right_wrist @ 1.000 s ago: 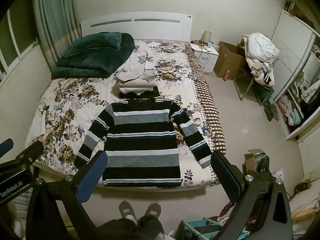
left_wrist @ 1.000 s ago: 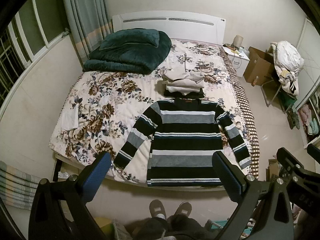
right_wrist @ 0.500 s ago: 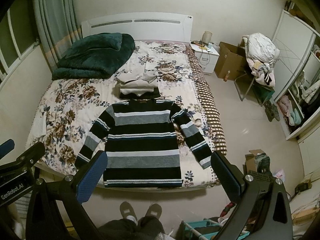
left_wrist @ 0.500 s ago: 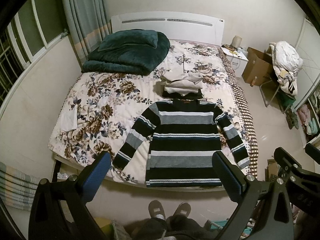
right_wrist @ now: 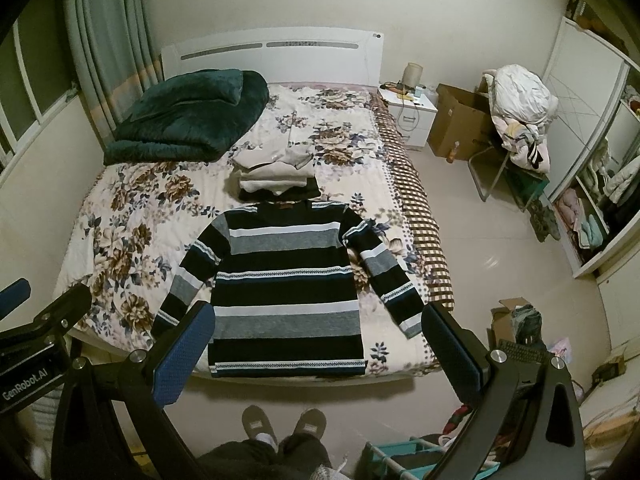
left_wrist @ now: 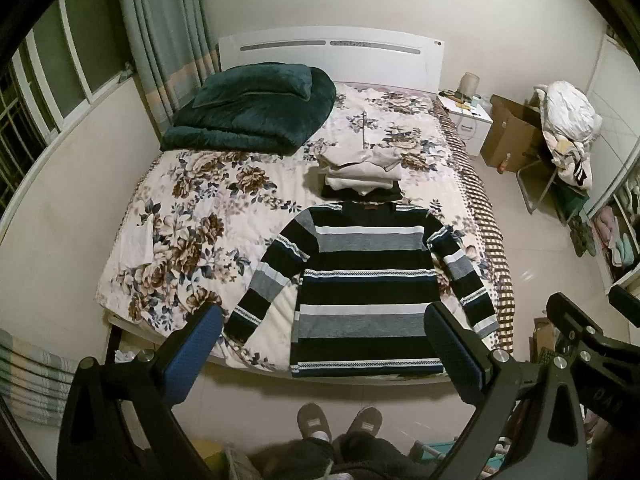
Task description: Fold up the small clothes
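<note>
A black, grey and white striped sweater [left_wrist: 362, 284] [right_wrist: 286, 280] lies flat at the foot of the bed, sleeves spread out to both sides, hem at the near edge. Just beyond its collar sits a pile of folded beige and dark clothes [left_wrist: 360, 178] [right_wrist: 276, 178]. My left gripper [left_wrist: 322, 350] is open and held high above the floor in front of the bed, nothing between its fingers. My right gripper [right_wrist: 316, 346] is likewise open and empty, at about the same height beside it. Each gripper shows at the edge of the other's view.
The floral-covered bed [left_wrist: 188, 216] carries a folded dark green duvet [left_wrist: 252, 110] near the headboard. A person's slippered feet [left_wrist: 338, 426] stand at the bed's foot. To the right are a nightstand [right_wrist: 412, 114], a cardboard box [right_wrist: 458, 120] and a chair piled with laundry [right_wrist: 518, 110].
Both views have shifted slightly, so the bed and sweater sit a little further off and to the left. The sweater has not moved and both grippers stay open.
</note>
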